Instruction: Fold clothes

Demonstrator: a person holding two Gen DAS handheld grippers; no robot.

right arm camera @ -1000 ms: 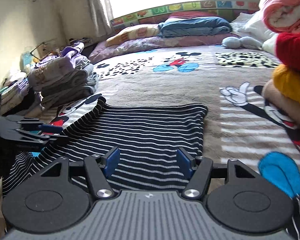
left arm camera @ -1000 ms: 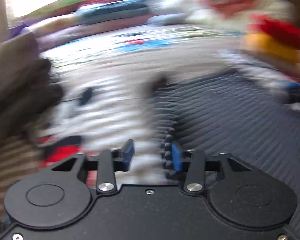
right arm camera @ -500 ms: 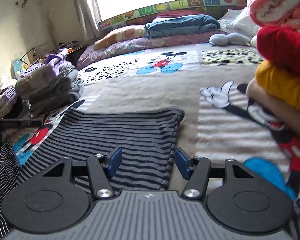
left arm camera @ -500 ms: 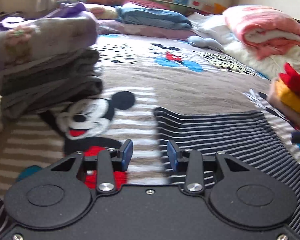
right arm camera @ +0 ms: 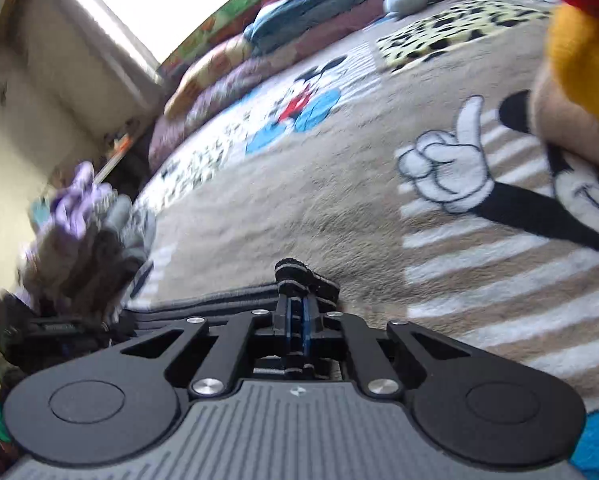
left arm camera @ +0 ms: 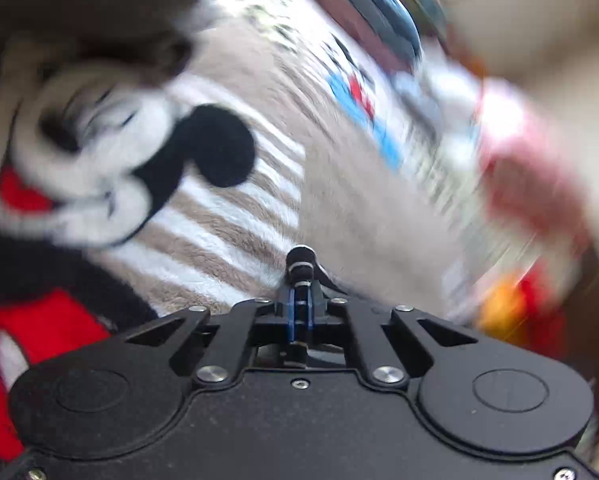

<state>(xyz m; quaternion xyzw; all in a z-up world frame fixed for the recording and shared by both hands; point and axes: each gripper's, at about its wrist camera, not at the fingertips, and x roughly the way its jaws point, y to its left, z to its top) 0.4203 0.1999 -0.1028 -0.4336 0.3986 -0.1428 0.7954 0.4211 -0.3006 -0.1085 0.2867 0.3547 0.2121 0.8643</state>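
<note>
Tongs, left (left arm camera: 300, 268) and right (right arm camera: 295, 276), each clenched on an edge of the black white-striped knit garment (right arm camera: 227, 300) lying on the cartoon-mouse plush blanket (right arm camera: 299, 200), look ready to carry a fold across it.

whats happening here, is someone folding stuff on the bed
Yes. A person holds a two-finger gripper in each hand over a cartoon-print blanket on a bed. Both grippers are shut on the far edge of a black striped garment: the left gripper pinches one bunched corner, the right gripper another. The fold is under way, not finished. A stack of folded clothes sits to the left, and the left-wrist view is too blurred to show more.
</note>
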